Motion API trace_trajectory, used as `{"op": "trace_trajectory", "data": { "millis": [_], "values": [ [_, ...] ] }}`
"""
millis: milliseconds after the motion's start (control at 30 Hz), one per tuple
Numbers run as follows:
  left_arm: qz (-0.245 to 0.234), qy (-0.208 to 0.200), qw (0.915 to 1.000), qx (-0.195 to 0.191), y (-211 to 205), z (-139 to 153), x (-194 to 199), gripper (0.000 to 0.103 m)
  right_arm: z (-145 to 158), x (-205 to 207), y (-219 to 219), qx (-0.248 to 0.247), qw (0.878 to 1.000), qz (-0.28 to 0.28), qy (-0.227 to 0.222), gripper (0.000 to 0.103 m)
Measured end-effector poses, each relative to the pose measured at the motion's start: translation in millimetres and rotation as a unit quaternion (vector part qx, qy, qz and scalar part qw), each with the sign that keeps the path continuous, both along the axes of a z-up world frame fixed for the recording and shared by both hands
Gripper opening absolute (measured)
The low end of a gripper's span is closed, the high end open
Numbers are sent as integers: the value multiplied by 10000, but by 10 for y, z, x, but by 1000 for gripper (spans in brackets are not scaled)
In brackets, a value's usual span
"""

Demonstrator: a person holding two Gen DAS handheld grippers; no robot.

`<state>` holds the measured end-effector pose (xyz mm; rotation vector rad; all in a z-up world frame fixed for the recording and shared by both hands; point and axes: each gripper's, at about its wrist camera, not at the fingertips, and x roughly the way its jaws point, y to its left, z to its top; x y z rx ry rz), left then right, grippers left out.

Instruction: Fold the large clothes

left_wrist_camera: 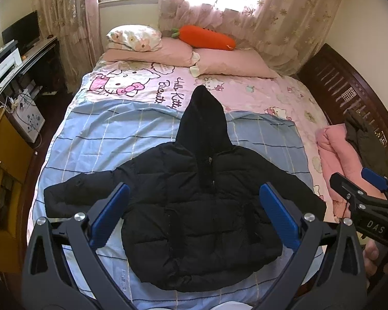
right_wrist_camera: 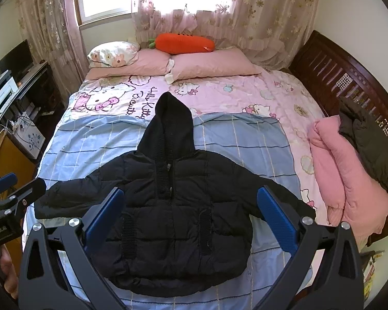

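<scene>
A black hooded puffer jacket lies flat, front up, on a blue checked sheet on the bed, sleeves spread to both sides and hood pointing at the pillows. It also shows in the right wrist view. My left gripper is open and empty, held above the jacket's lower half. My right gripper is open and empty too, above the jacket's body. The right gripper shows at the right edge of the left wrist view, and the left gripper at the left edge of the right wrist view.
A folded pink quilt with a dark garment on it lies at the bed's right side by the wooden bed frame. Pink pillows and a carrot plush lie at the head. A desk with a printer stands left.
</scene>
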<state>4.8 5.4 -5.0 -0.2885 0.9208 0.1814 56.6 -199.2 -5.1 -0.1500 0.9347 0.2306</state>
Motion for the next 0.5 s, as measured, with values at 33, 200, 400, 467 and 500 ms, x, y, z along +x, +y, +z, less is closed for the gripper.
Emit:
{"op": "trace_trajectory", "data": {
  "millis": [33, 200, 400, 467, 500],
  "values": [
    [45, -6, 10000, 31, 16, -1, -6, 101, 0, 4, 3, -3, 10000, 2, -1, 102],
    [142, 11, 9999, 43, 53, 9, 19, 101, 6, -4, 15, -64, 10000, -13, -18, 102],
    [85, 9, 9999, 76, 40, -10, 1, 101, 8, 6, 8, -100, 9999, 2, -25, 102],
    [80, 8, 10000, 29, 51, -8, -4, 101, 1, -3, 15, -105, 9999, -1, -31, 102],
    [73, -2, 10000, 8, 51, -1, -6, 101, 1, -6, 15, -119, 9999, 0, -40, 102]
  ]
}}
